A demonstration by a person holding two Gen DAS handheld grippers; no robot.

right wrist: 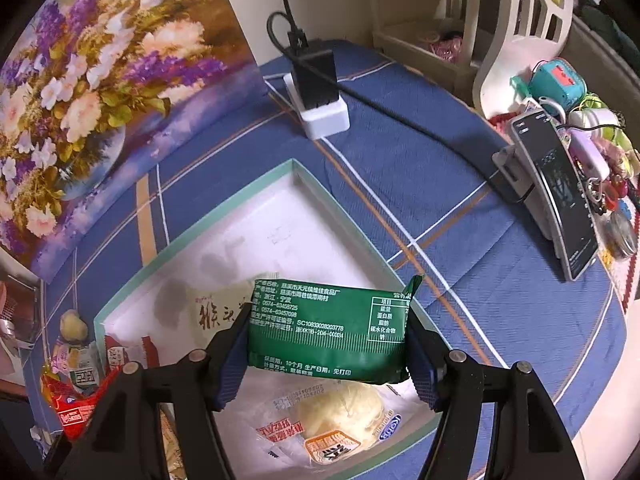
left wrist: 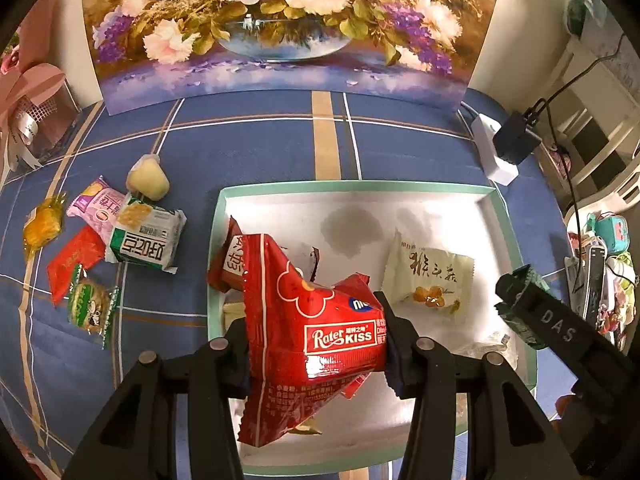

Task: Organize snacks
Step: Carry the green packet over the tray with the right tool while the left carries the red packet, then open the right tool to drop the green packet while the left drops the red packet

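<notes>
My left gripper is shut on a red Rater Kiss packet and holds it over the near left part of the white tray with a green rim. My right gripper is shut on a green snack packet above the tray; it shows at the right of the left wrist view. In the tray lie a cream packet, a red-brown packet and a clear-wrapped bun.
Loose snacks lie on the blue checked cloth left of the tray: a green-white cracker pack, a pink packet, a jelly cup, an orange candy, a red sachet, a green biscuit. A power strip, a phone and a flower painting stand behind.
</notes>
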